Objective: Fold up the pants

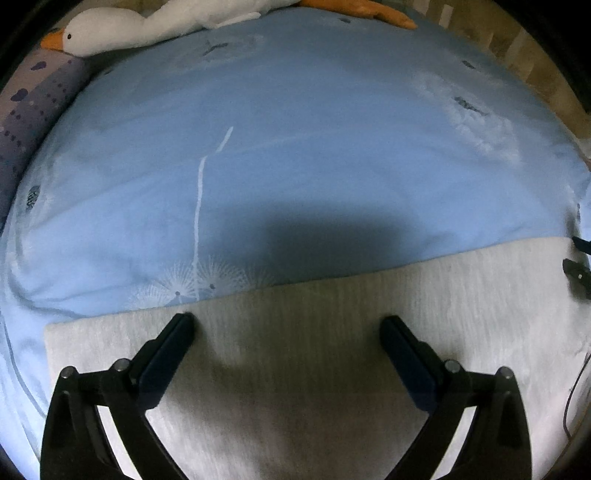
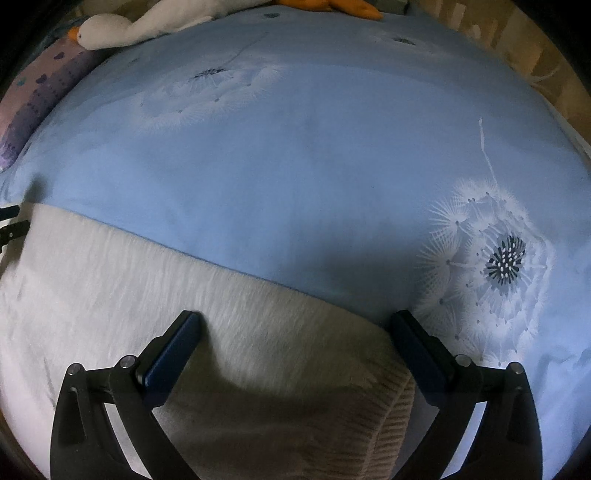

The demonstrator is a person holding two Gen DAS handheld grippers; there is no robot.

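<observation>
Each view is taken from just behind a gripper's two spread fingers, angled forward and downward and held close above the near edge of a bed. The left gripper [image 1: 287, 325] is seen over the pale grey pants [image 1: 314, 332] toward their left end, the right gripper [image 2: 297, 323] toward their ribbed right end. Shared by both views are the blue duvet [image 1: 295, 147], the plush goose [image 1: 110, 29] and the purple pillow [image 1: 33, 103] at the far left.

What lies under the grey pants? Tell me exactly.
The grey pants lie flat on a light blue dandelion-print duvet, which shows beyond their far edge and past the ribbed waistband. The part of the duvet beneath them is covered, so anything else under there cannot be seen.
</observation>
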